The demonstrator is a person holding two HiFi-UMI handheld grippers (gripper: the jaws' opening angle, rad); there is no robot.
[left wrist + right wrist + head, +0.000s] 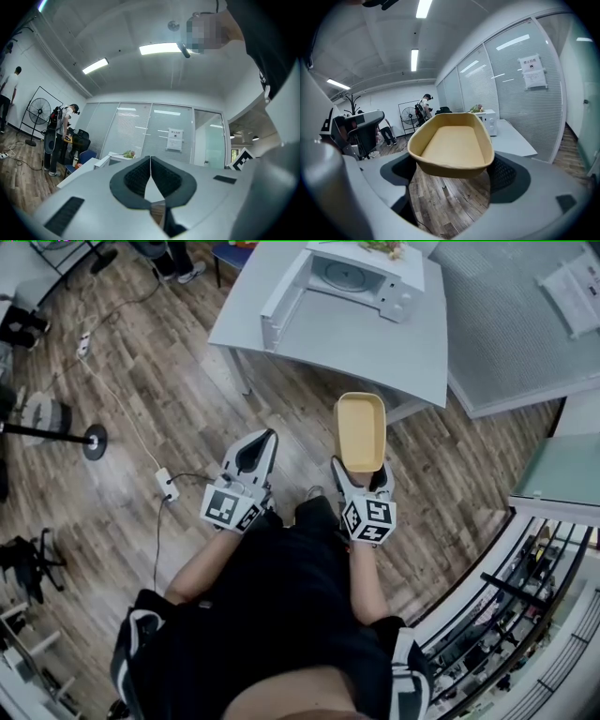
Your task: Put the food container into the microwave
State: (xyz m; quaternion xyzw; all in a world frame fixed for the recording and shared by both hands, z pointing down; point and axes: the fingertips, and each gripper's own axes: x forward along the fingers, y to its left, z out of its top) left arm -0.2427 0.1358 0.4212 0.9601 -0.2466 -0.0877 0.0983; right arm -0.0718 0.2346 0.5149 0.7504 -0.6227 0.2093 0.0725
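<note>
A shallow yellow food container (361,430) is held level over the wood floor, with my right gripper (360,470) shut on its near end. In the right gripper view the container (452,144) is empty and fills the middle. The white microwave (352,279) stands on the grey table (375,348) ahead, its door (281,304) swung open to the left. It shows small and far in the right gripper view as the microwave (490,121). My left gripper (256,448) hangs beside the right one, shut with nothing in it; its jaws meet in the left gripper view (150,168).
A floor fan (56,432) and a cable with a power strip (167,484) lie on the floor to the left. A second grey table (516,324) stands right of the microwave table. A glass railing (525,606) runs along the right. People stand far off by a fan (40,112).
</note>
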